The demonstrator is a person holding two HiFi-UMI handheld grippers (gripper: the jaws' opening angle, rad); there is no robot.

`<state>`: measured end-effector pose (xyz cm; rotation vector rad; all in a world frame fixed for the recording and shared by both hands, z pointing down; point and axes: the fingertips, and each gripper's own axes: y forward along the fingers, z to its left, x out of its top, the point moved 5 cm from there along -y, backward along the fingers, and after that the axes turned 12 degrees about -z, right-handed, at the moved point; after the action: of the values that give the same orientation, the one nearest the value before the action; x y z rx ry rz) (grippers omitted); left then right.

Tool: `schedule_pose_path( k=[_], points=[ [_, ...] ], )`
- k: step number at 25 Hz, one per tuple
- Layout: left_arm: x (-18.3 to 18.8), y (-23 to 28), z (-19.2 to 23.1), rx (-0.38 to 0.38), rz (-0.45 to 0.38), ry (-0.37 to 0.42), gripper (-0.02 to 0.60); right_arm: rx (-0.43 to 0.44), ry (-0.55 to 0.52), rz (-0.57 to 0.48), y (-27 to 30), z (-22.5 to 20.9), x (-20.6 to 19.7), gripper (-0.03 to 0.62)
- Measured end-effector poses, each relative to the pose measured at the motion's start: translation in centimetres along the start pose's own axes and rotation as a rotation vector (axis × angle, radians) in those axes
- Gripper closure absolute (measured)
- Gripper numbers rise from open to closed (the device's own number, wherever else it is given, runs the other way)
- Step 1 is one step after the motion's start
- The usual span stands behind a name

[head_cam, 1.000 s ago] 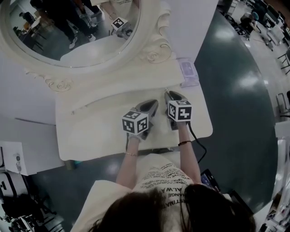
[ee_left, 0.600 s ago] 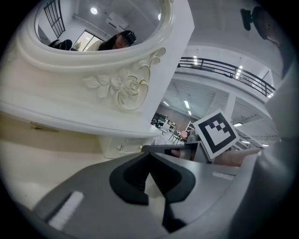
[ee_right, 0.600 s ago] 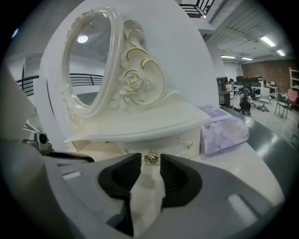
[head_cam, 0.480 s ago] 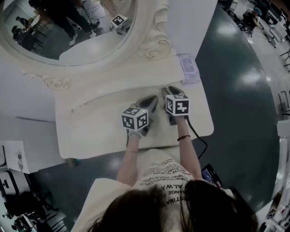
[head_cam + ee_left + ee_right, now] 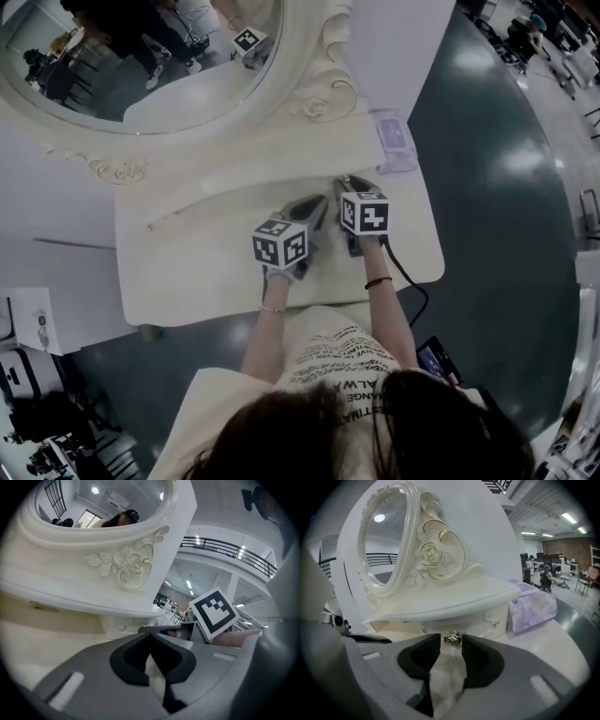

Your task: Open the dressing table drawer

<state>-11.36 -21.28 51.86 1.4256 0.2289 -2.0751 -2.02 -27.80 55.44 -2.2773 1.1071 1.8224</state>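
The cream dressing table carries an oval carved mirror. Its small drawer front sits under the mirror's shelf and has a gold knob. My right gripper points at that drawer. Its jaws have just been opening and now stand open, with the knob just at the tips and the pads not pressing on it. A second small knob shows further right. My left gripper rests beside the right one over the tabletop, its tips together and nothing between them.
A purple tissue pack lies on the table's right end, next to the drawer. The mirror's shelf overhangs the drawer front. The right gripper's marker cube shows close beside the left gripper. Grey floor surrounds the table.
My right gripper has edged a little toward the base of the mirror. The left gripper has kept its place.
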Motion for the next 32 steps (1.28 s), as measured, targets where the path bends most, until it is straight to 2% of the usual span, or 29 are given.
schedule_pose_path(
  k=[8, 32],
  points=[
    [0.0, -0.1, 0.5, 0.005, 0.003, 0.004, 0.583, -0.054, 0.015, 0.027, 0.2, -0.4, 0.2, 0.484],
    [-0.3, -0.6, -0.3, -0.022, 0.027, 0.021, 0.583, -0.052, 0.038, 0.034, -1.0, 0.0, -0.1, 0.488]
  ],
)
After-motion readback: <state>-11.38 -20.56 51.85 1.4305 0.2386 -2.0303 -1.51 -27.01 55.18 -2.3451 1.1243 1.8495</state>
